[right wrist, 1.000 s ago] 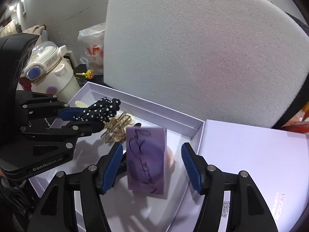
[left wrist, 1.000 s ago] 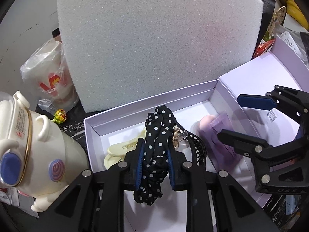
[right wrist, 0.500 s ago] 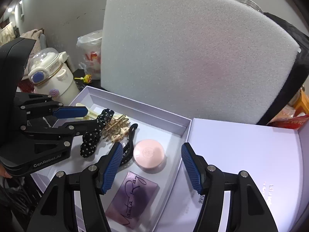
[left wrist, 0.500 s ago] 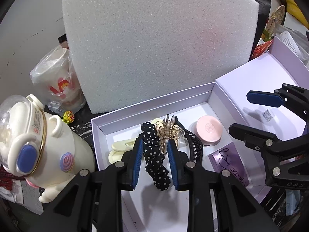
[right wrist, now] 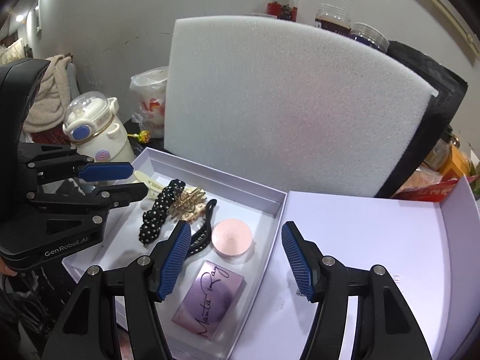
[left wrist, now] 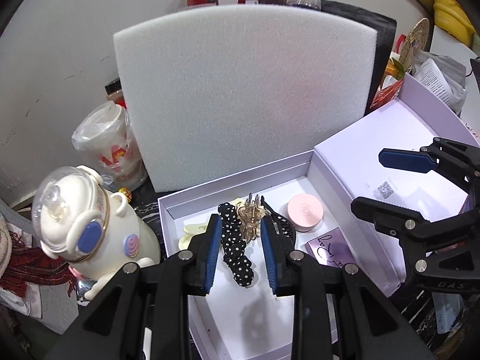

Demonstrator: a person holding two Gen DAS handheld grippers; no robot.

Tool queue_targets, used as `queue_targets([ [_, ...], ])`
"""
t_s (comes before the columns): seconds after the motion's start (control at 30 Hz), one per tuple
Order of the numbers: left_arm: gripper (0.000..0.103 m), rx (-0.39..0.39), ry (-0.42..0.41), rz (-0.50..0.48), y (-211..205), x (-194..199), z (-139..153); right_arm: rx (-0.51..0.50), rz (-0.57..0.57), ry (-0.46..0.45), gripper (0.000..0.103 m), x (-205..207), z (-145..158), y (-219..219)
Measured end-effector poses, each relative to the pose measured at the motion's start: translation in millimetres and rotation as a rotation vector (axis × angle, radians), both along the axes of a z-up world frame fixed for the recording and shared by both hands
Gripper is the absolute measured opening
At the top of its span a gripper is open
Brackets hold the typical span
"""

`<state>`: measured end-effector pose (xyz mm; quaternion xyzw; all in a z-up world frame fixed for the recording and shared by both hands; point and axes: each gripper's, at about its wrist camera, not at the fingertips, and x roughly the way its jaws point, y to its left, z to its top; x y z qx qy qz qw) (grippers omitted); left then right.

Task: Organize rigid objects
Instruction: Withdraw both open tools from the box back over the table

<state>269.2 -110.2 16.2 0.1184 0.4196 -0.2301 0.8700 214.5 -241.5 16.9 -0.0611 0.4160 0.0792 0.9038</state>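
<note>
Taking the white box (left wrist: pixel 168 210) as the landmark and reading across from its left end: just outside its left wall stands a cream cartoon bottle (left wrist: pixel 90 228), and just inside that wall lie pale yellow clips (left wrist: pixel 190 232). Next comes the polka-dot scrunchie (left wrist: pixel 235 249), lying loose on the box floor with its long axis running from the near edge toward the foam board (left wrist: pixel 246 96) behind the box. The left gripper (left wrist: pixel 240 255) hangs right over it, its blue pads spread to a moderate gap on either side of the fabric and not touching it, holding nothing. Touching the scrunchie's right side is the gold claw clip (left wrist: pixel 250 217), then the black hair clip (right wrist: pixel 202 231), whose length runs the same near-to-far way. Further right sits the round pink compact (right wrist: pixel 231 237), and nearer the front edge the purple palette (right wrist: pixel 210 298), lying flat. The right gripper (right wrist: pixel 237 264) hovers above the box's right wall, spread wide and empty, with the compact and palette just below and left of its centre. So the left gripper is nearer the hair things, the right nearer the cosmetics. Right of the box lies its white lid (right wrist: pixel 375 240); I'd guess closing comes next.
</note>
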Motion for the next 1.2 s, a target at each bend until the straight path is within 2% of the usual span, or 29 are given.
queue_targets([
  [0.57,0.028,-0.032,-0.122,-0.002,18.2,-68.2,51.8,-0.011,0.008,-0.112,0.065,-55.7,40.7,8.0],
  [0.6,0.041,-0.033,-0.124,-0.001,18.5,-70.0,52.3,-0.008,0.008,-0.117,0.066,-59.1,41.8,9.0],
  [0.63,0.069,-0.034,-0.129,0.001,19.7,-74.4,54.0,-0.005,0.008,-0.124,0.067,-63.9,43.7,9.5],
  [0.7,0.103,-0.048,-0.148,0.005,22.8,-82.1,57.4,0.002,0.009,-0.132,0.069,-69.7,45.4,10.9],
  [0.77,0.103,-0.061,-0.172,0.013,27.5,-92.2,62.2,-0.004,0.002,-0.145,0.07,-77.6,48.7,11.1],
  [1.2,0.103,-0.07,-0.183,0.033,41.9,-136.2,75.6,-0.001,-0.01,-0.211,0.073,-126.8,66.4,8.9],
])
